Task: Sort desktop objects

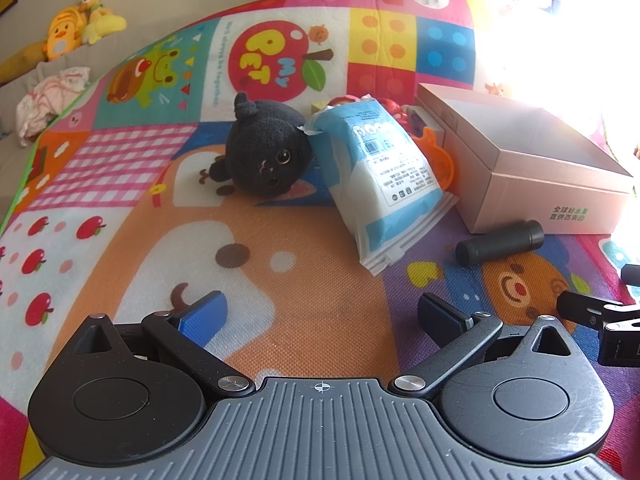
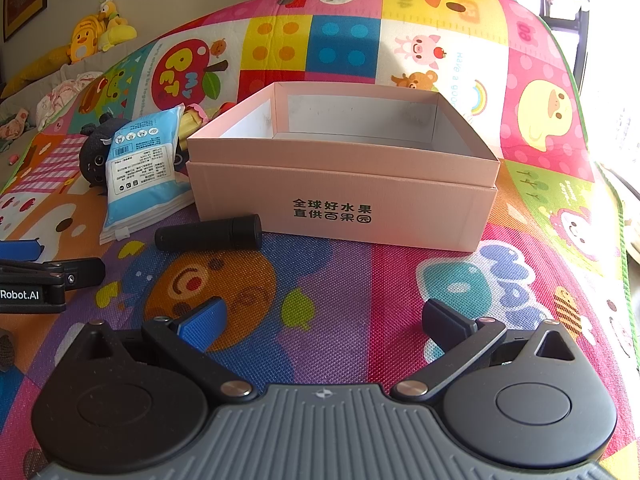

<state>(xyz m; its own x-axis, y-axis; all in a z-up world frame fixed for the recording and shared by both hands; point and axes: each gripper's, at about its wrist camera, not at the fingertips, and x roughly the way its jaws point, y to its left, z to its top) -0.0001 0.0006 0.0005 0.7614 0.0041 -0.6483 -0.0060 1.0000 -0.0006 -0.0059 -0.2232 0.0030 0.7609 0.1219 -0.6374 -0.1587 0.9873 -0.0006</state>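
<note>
Pink box [image 2: 344, 196] sits mid-frame, open and empty — I judge it the sorting bin. Black cylinder [image 2: 208, 233] lies just before it; blue packet [image 1: 376, 176] leans on black plush [image 1: 266, 152]. Left gripper [image 1: 320, 316] and right gripper [image 2: 324, 320] both spread wide, empty. Bright play mat [image 2: 400, 288]; sunlit window at right.
</note>
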